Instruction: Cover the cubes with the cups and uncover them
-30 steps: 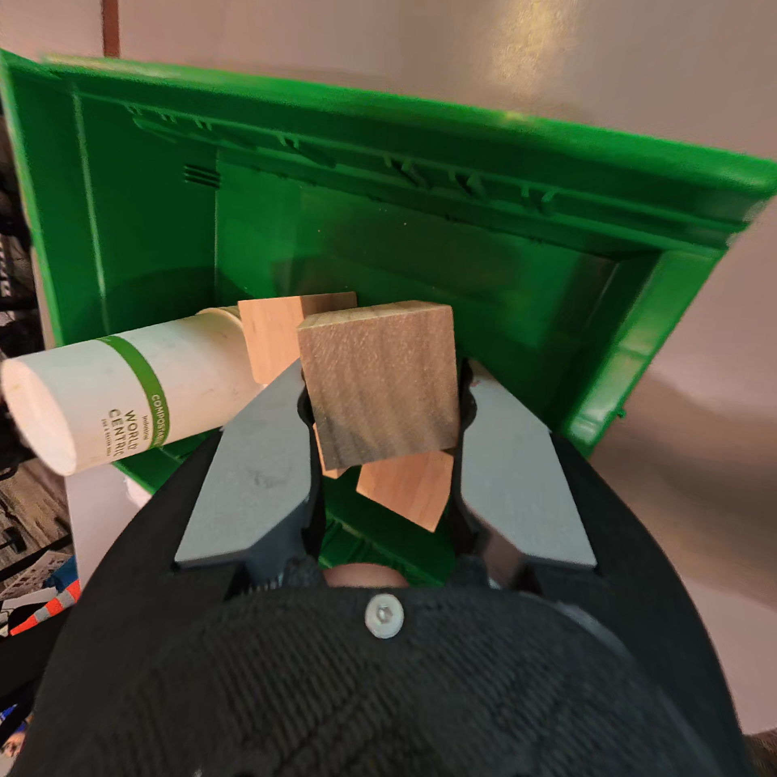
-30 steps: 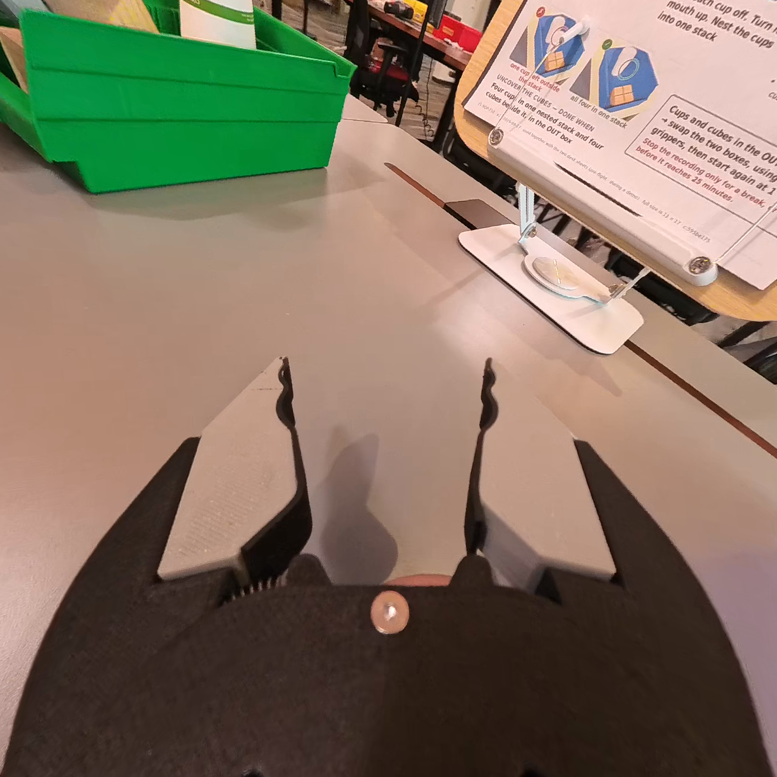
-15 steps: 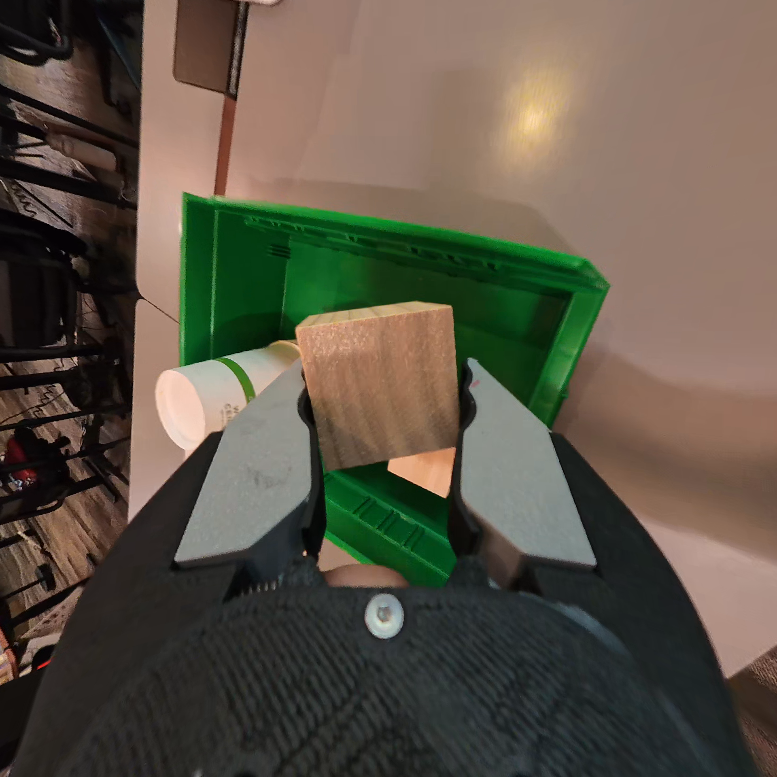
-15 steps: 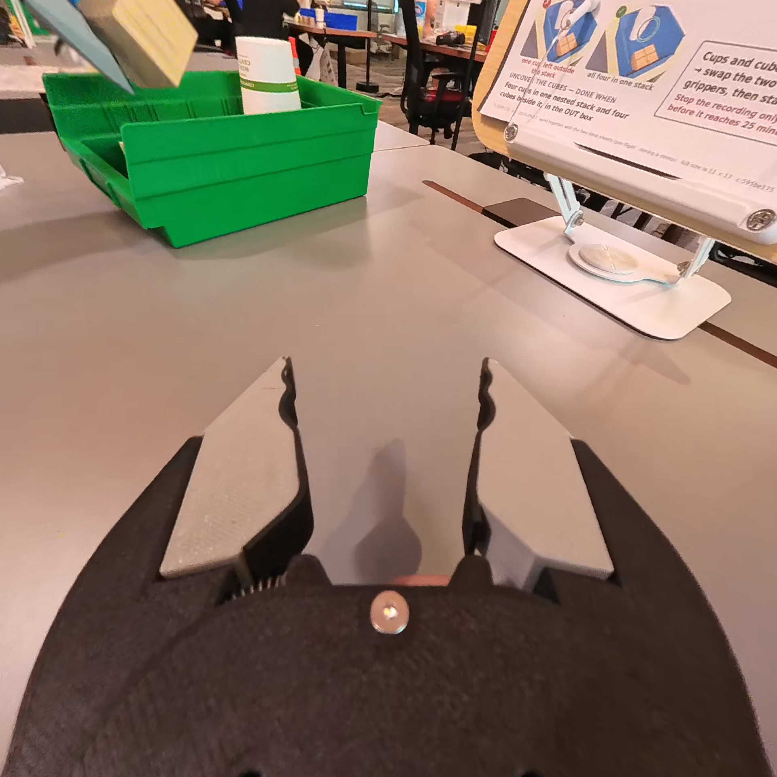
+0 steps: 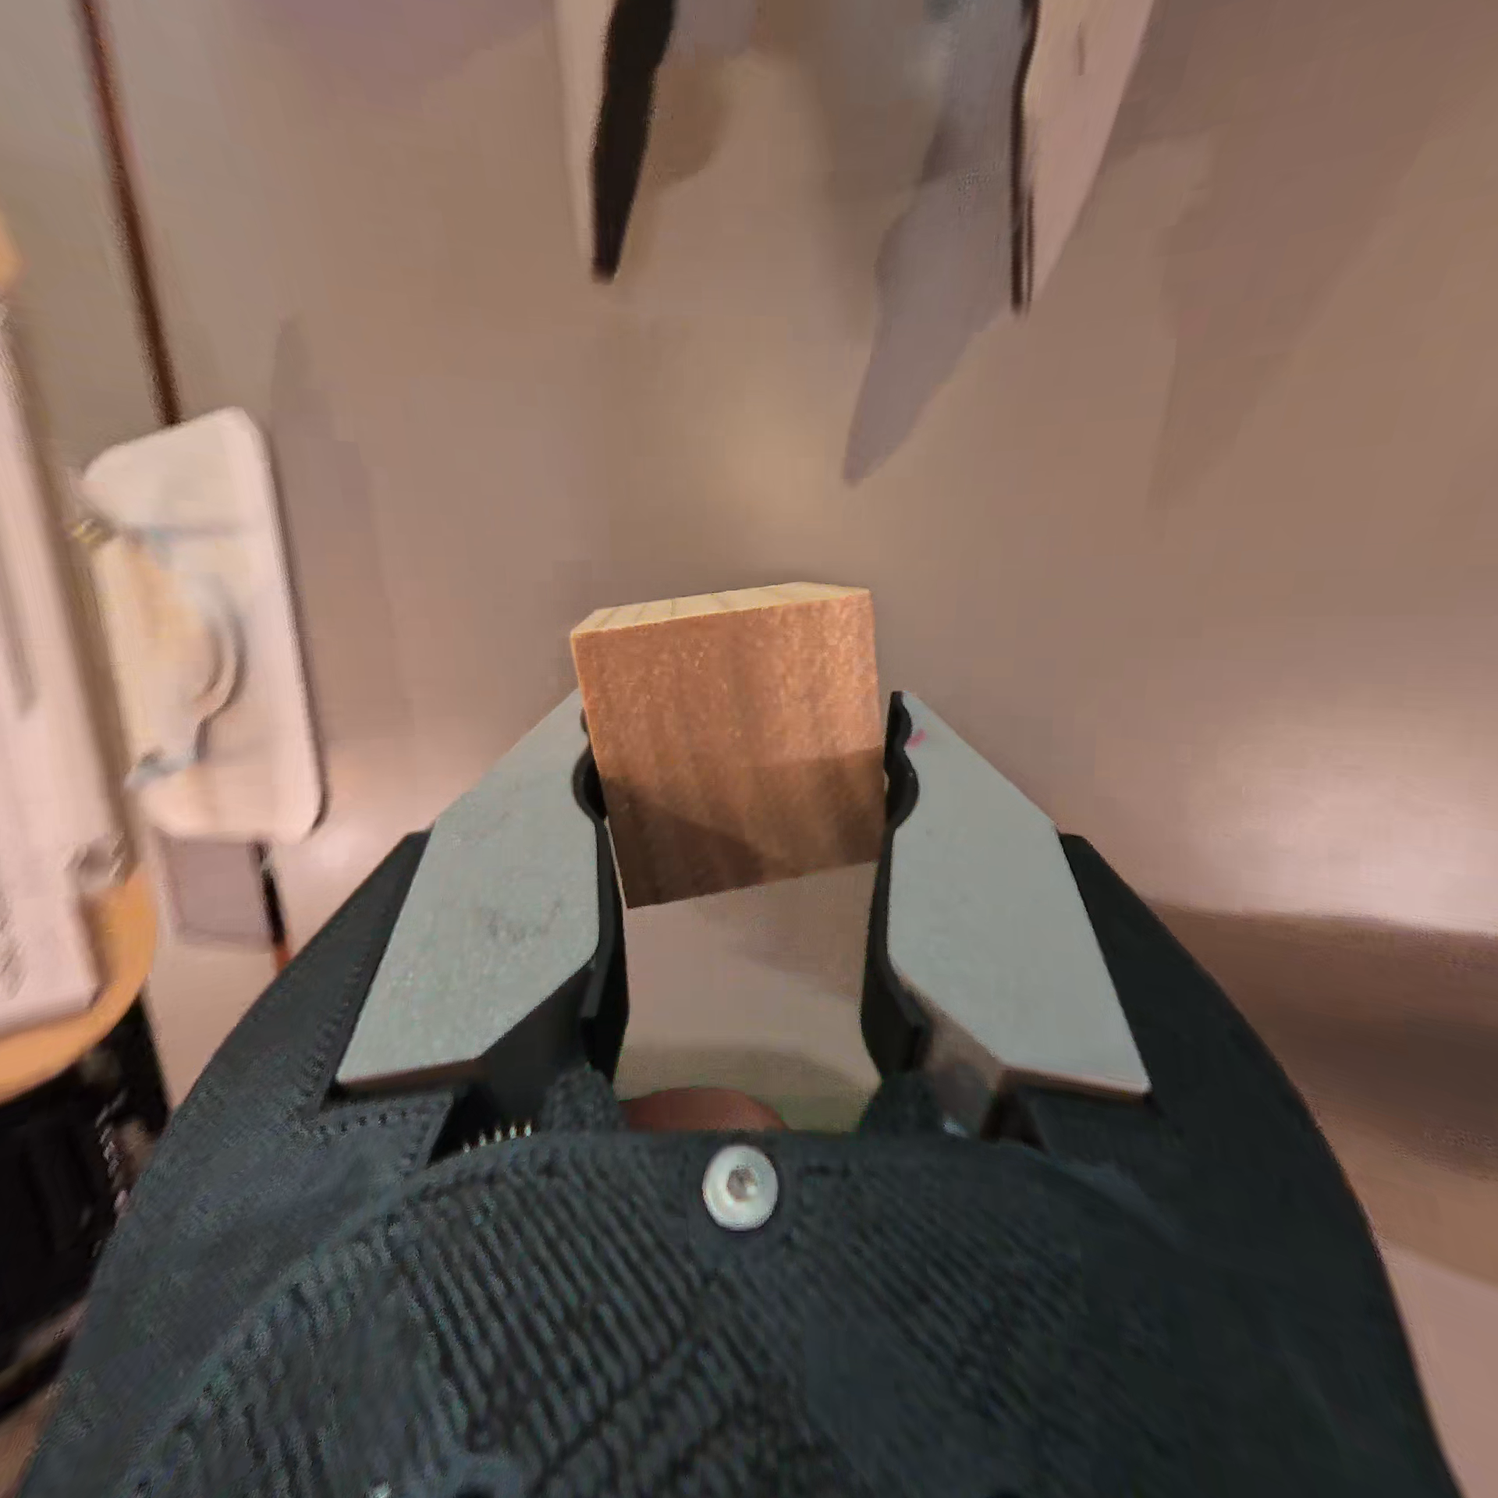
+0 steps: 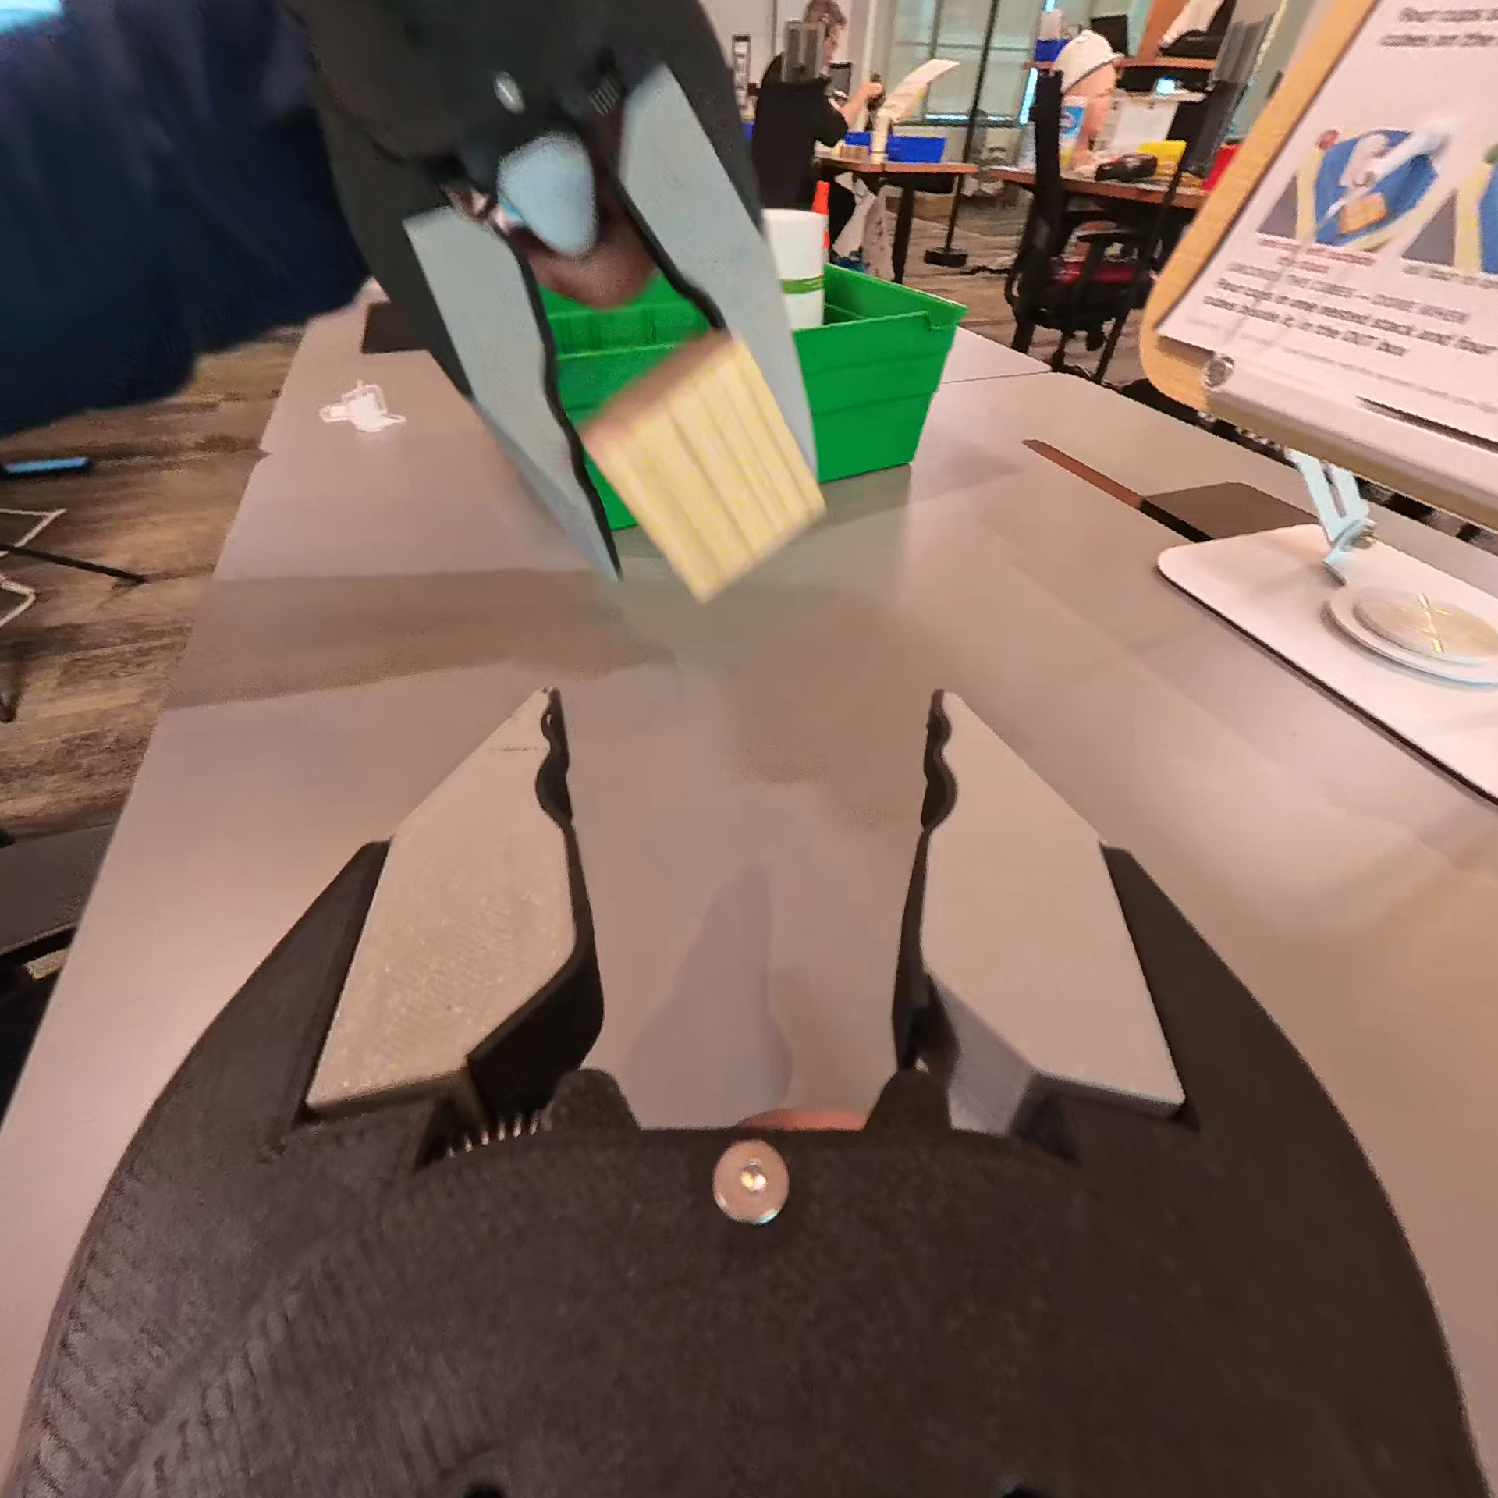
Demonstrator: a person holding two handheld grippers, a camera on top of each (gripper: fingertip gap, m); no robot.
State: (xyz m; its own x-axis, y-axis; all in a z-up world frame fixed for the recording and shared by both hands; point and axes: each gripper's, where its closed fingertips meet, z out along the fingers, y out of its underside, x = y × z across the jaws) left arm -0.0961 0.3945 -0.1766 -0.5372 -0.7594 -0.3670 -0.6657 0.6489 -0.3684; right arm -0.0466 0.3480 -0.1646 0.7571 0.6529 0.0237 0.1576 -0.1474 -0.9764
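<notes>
My left gripper (image 5: 734, 729) is shut on a wooden cube (image 5: 729, 738), both pads pressed on its sides, and holds it in the air above the grey table (image 5: 1135, 567). In the right wrist view the same left gripper (image 6: 697, 454) hangs over the table in front of the green bin (image 6: 875, 381), with the cube (image 6: 705, 470) between its fingers. A white cup (image 6: 798, 267) with a green band stands in the bin. My right gripper (image 6: 742, 729) is open and empty, low over the table. Its blurred fingers (image 5: 932, 284) show at the top of the left wrist view.
A white stand base (image 6: 1329, 616) carrying a tilted instruction board (image 6: 1337, 243) sits at the right of the table; it also shows at the left in the left wrist view (image 5: 203, 624). People and desks are in the background.
My left gripper has lifted the cube out of the green bin and carried it over the open table toward the right gripper. The right gripper stayed open and tilted up slightly.
</notes>
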